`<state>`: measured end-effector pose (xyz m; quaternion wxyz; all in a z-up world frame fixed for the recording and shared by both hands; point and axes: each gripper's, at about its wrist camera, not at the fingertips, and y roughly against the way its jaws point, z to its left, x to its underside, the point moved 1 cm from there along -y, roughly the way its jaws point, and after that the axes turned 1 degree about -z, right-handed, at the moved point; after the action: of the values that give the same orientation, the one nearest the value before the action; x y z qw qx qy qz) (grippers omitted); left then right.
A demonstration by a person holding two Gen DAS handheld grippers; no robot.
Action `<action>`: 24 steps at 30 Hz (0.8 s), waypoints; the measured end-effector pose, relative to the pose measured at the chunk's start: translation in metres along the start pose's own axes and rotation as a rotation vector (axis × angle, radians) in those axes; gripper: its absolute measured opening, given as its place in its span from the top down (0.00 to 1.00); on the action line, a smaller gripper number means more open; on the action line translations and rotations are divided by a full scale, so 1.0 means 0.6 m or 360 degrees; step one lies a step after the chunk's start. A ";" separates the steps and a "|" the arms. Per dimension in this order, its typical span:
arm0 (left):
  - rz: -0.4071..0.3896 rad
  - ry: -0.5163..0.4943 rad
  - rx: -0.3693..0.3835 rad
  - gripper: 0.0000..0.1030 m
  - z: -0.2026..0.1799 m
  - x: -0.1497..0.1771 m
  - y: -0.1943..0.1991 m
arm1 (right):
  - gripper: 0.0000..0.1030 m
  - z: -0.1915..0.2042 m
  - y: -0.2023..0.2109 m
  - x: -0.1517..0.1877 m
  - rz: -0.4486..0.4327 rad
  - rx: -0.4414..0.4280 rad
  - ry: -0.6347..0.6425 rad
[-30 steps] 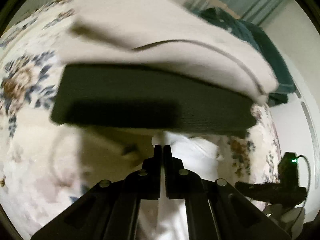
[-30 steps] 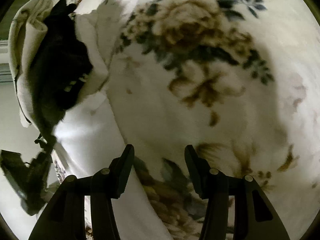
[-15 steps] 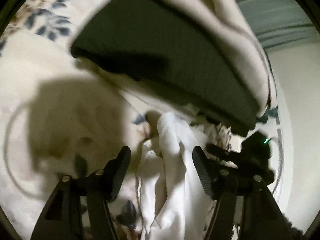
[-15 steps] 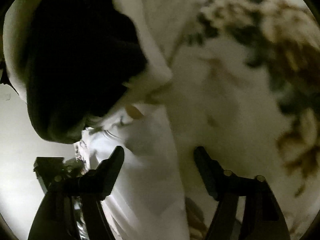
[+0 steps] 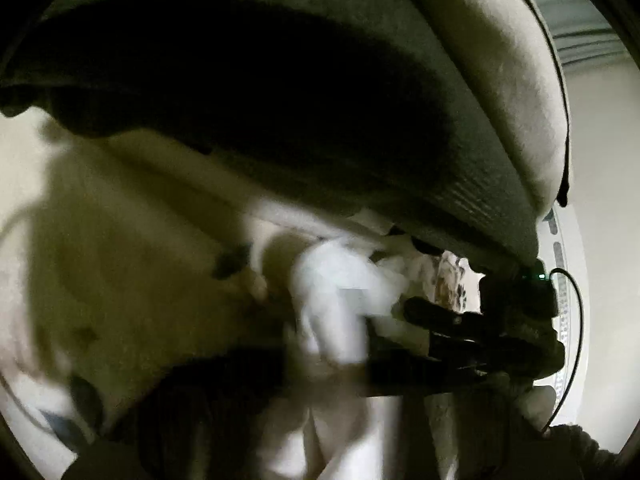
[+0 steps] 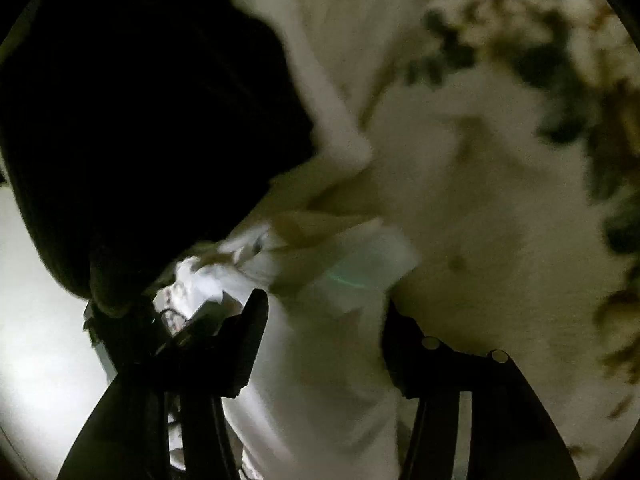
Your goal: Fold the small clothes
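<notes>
**Two folded pieces stacked, one white garment yet to fold**

Two garments look finished, by my reading: a dark knit piece point(image 5: 280, 92) lies folded with a beige piece point(image 5: 500, 60) on top of it, on the floral bedspread point(image 6: 500, 128); the white garment point(image 6: 320, 360) lies crumpled just beside that stack, so its folding seems not yet begun; other clothes, if any, are out of view.

Right hand-held gripper point(image 6: 320, 332) is spread wide, its fingers either side of the white cloth and not yet clenched on it; left hand-held gripper point(image 5: 320, 364) is too blurred and dark to say whether it is released or clenched, though the white garment runs between its dim fingers.

Bedspread is cream with dark and tan flowers, soft and rumpled; past the bed's edge a pale wall point(image 5: 600, 240) and a strip of striped curtain point(image 5: 576, 32) show.
</notes>
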<state>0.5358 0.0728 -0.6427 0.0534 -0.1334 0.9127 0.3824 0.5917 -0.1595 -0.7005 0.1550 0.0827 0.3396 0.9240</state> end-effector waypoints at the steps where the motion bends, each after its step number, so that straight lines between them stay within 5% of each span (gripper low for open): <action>1: -0.0014 -0.0006 -0.0007 0.95 -0.002 0.000 0.002 | 0.84 0.007 -0.001 0.001 -0.0006 0.0023 0.0032; 2: -0.0032 -0.0029 -0.0013 0.95 -0.008 0.002 0.008 | 0.96 0.013 -0.001 0.004 0.0003 0.0042 0.0051; 13: -0.0204 -0.0303 0.0025 0.95 -0.131 0.056 0.126 | 0.97 0.106 0.121 0.078 -0.0206 -0.0048 0.0300; 24: -0.0253 -0.0487 -0.0075 0.92 -0.161 0.253 0.257 | 0.97 0.161 0.221 0.318 -0.0179 -0.0057 0.0605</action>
<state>0.3468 0.0771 -0.4996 0.2187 -0.1465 0.8713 0.4143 0.4068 -0.1315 -0.5321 0.1410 -0.1152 0.3503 0.9188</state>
